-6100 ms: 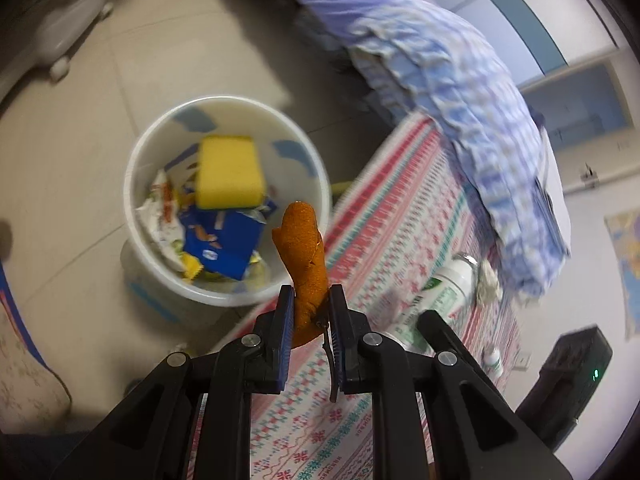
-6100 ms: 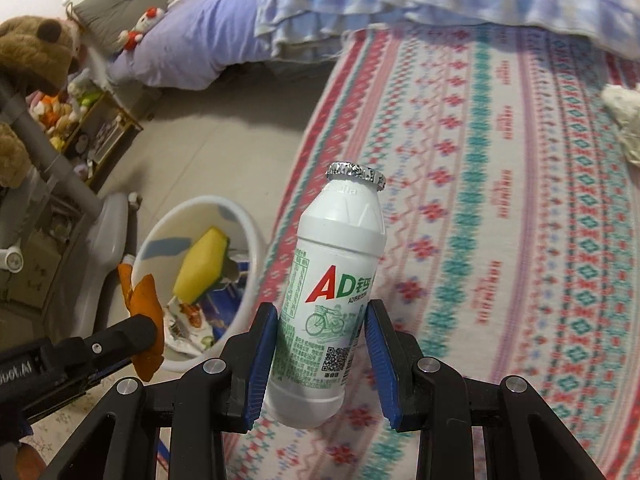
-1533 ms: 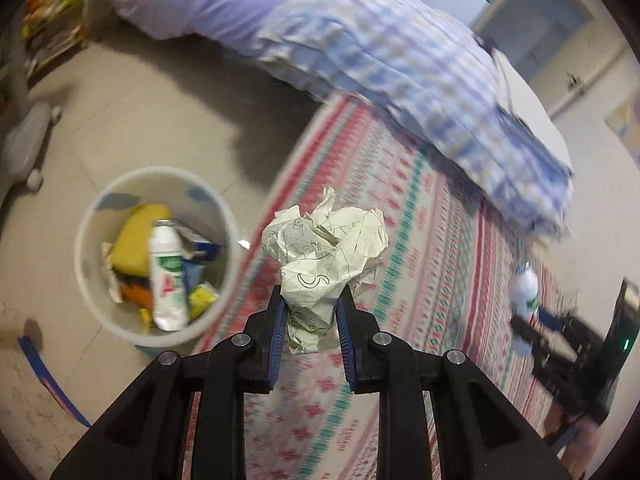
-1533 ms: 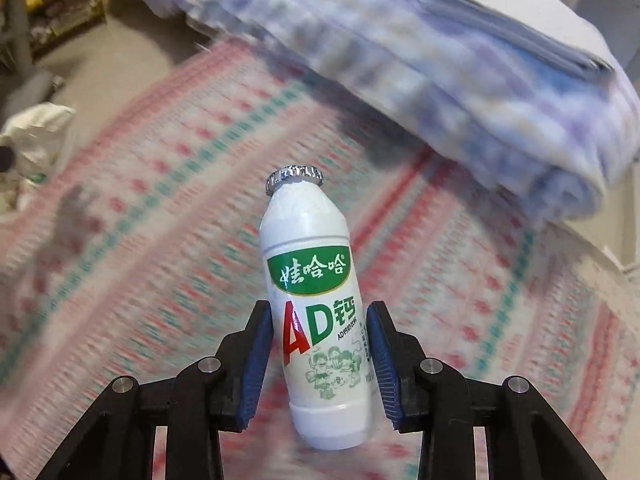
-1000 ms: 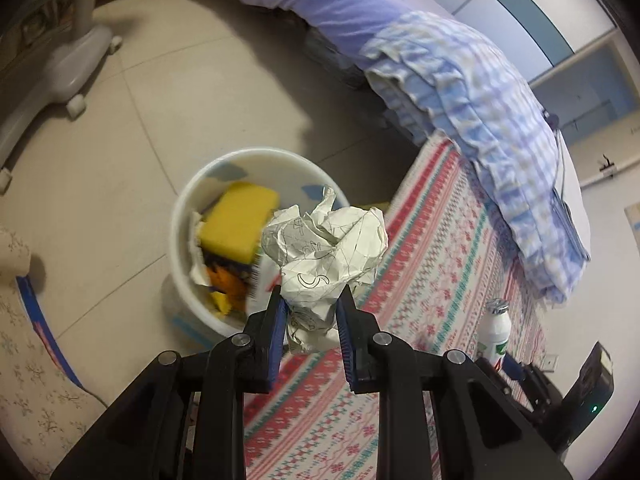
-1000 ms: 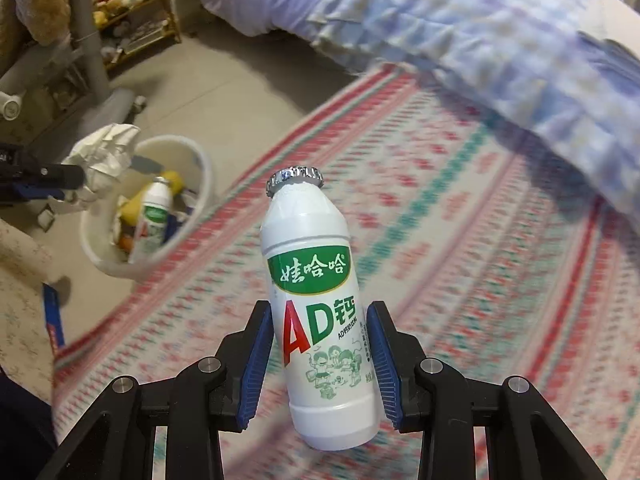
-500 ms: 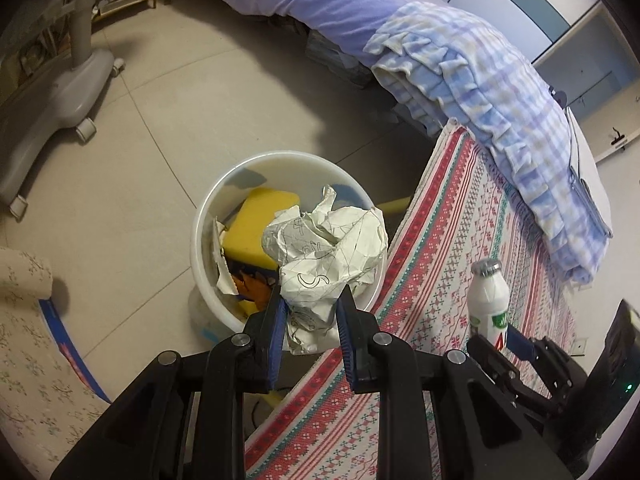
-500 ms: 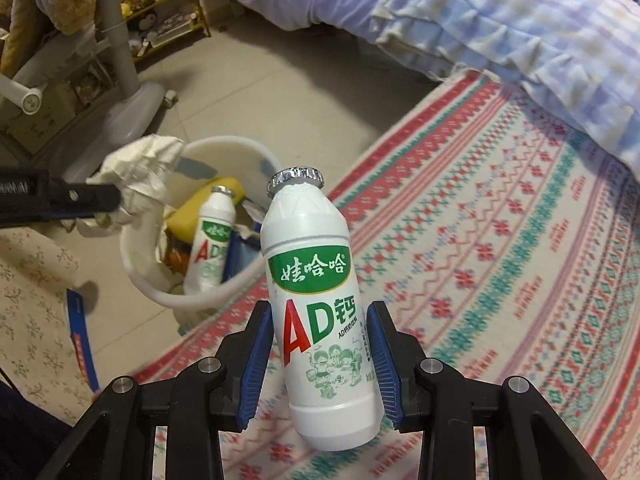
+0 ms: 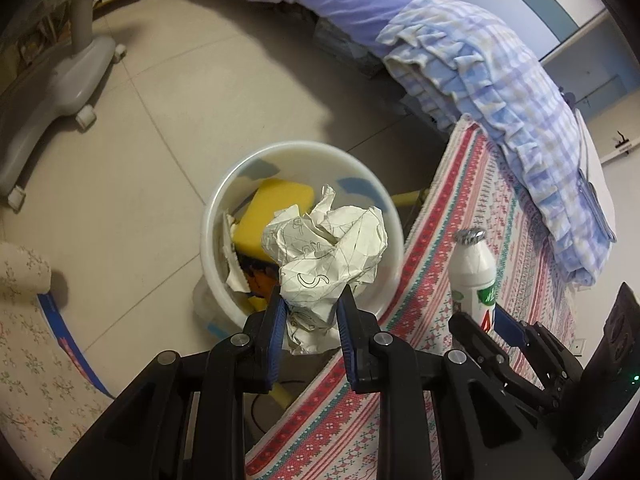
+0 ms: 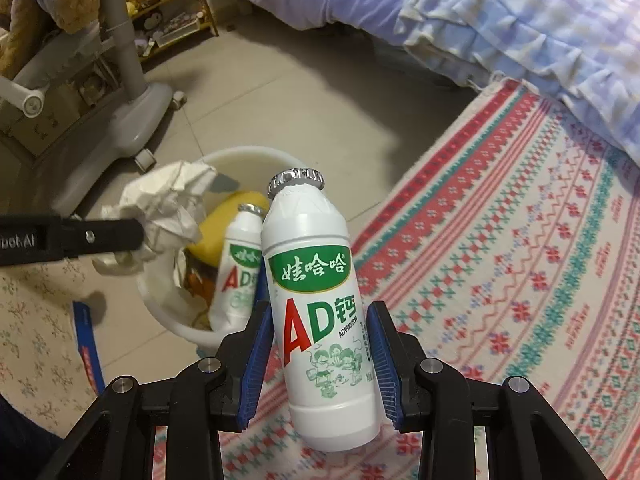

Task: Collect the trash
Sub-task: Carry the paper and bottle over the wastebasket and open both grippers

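My left gripper (image 9: 311, 305) is shut on a crumpled white paper ball (image 9: 326, 248) and holds it above the white trash bin (image 9: 224, 216). The bin holds a yellow sponge (image 9: 276, 200), wrappers and a white AD bottle (image 10: 236, 272). My right gripper (image 10: 318, 344) is shut on a second white AD bottle (image 10: 320, 304) with a foil cap, held upright to the right of the bin over the rug's edge. The right gripper and its bottle (image 9: 474, 276) also show in the left wrist view. The paper ball (image 10: 164, 208) shows in the right wrist view over the bin's left rim.
The bin stands on a tiled floor beside a red and green patterned rug (image 10: 520, 260). A bed with purple and checked bedding (image 9: 480, 60) lies beyond. A grey wheeled stand base (image 9: 52, 80) is to the left. Floral fabric (image 9: 24, 340) lies at the near left.
Both grippers moved closer to the bin. The paper ball now hangs over the bin's middle, and the right gripper's bottle has come nearer the bin's right side.
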Demonstrator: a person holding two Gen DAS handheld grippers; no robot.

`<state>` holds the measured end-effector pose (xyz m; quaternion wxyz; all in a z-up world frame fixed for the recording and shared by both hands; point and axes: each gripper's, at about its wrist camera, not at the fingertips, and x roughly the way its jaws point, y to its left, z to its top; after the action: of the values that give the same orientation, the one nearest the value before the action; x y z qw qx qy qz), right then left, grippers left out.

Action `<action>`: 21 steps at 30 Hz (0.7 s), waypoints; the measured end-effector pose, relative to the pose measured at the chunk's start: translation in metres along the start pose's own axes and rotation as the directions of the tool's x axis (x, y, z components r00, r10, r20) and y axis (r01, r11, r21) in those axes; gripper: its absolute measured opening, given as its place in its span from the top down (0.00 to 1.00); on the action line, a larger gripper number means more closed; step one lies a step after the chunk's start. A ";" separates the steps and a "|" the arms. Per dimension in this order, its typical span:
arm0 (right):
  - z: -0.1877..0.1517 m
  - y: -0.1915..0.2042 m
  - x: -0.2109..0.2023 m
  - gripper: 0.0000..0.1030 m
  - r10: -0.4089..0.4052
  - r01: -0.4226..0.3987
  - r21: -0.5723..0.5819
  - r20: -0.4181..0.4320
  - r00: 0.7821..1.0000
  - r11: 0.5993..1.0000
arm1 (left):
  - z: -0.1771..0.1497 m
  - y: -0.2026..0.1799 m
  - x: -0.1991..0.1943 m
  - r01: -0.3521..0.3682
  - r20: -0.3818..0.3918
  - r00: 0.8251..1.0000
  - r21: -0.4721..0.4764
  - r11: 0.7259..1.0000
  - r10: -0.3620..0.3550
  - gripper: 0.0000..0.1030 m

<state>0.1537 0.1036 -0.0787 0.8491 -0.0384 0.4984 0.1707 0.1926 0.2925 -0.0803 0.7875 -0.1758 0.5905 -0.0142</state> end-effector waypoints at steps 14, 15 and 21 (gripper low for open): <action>0.020 0.023 0.028 0.59 0.067 -0.069 0.058 0.028 0.997 0.996 | 0.008 0.017 0.014 0.031 -0.073 0.997 -0.066 0.997 -0.036 0.64; 0.022 0.023 0.030 0.59 0.072 -0.073 0.065 0.029 0.997 0.995 | 0.009 0.018 0.012 0.031 -0.069 0.997 -0.070 0.997 -0.036 0.64; 0.027 0.021 0.038 0.58 0.084 -0.088 0.117 0.038 0.996 0.989 | 0.011 0.026 0.006 0.037 -0.042 0.998 -0.111 0.993 -0.042 0.64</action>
<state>0.1866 0.1390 -0.0956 0.8498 0.0367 0.4948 0.1780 0.2001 0.3185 -0.0903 0.7630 -0.2305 0.6039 -0.0011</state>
